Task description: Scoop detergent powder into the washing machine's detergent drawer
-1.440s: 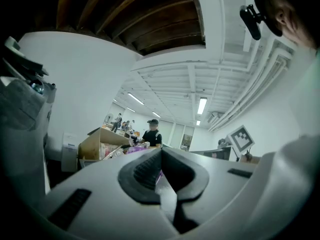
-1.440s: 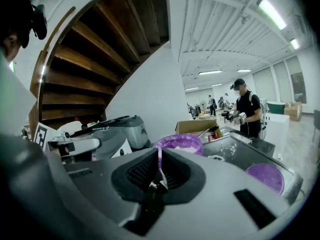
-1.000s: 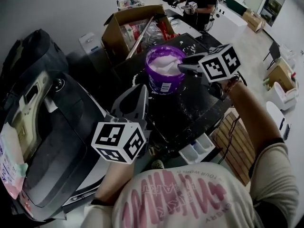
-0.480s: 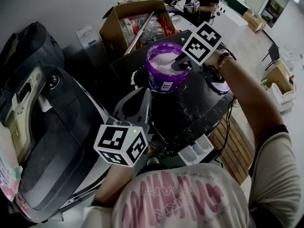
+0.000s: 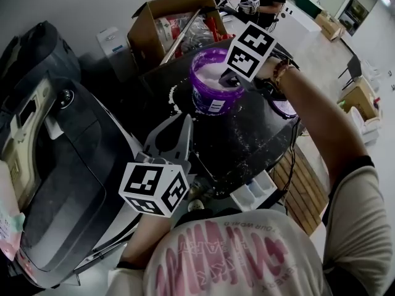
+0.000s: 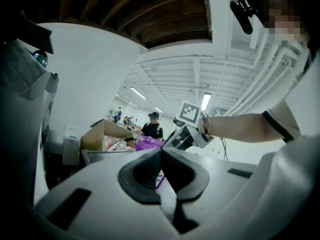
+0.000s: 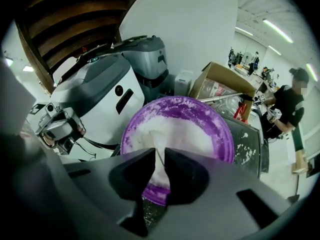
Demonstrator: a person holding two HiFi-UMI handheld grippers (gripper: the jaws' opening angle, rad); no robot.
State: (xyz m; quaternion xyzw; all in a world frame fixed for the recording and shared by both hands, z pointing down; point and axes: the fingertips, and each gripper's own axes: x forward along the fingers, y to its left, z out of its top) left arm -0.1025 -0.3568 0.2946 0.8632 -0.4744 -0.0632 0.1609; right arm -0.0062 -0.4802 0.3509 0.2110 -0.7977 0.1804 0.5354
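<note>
Black pads of our right tongs (image 7: 160,154) stand narrow, having just been closing, with the thin white scoop handle (image 7: 159,157) between them. A sliver of gap shows beside it, so we judge the grip not yet firm. These tongs point steeply down because the handle sticks up out of the powder (image 7: 192,134), and coming from above is the plain way to catch it. Right under them sits the purple tub (image 7: 223,134), lid off so the scoop can work.

Our left tongs (image 6: 161,153) are closed on nothing and held level, nearer us and well apart from the tub; we reckon they are parked clear of the right tongs' work.

The tub rests on the dark worktop (image 5: 247,147), which is dusted with spilled powder around it. The white drawer (image 5: 254,193) is pulled out below the worktop's near edge, closer to the left tongs than to the right, waiting for its load. Whether it already holds powder we cannot tell.
</note>
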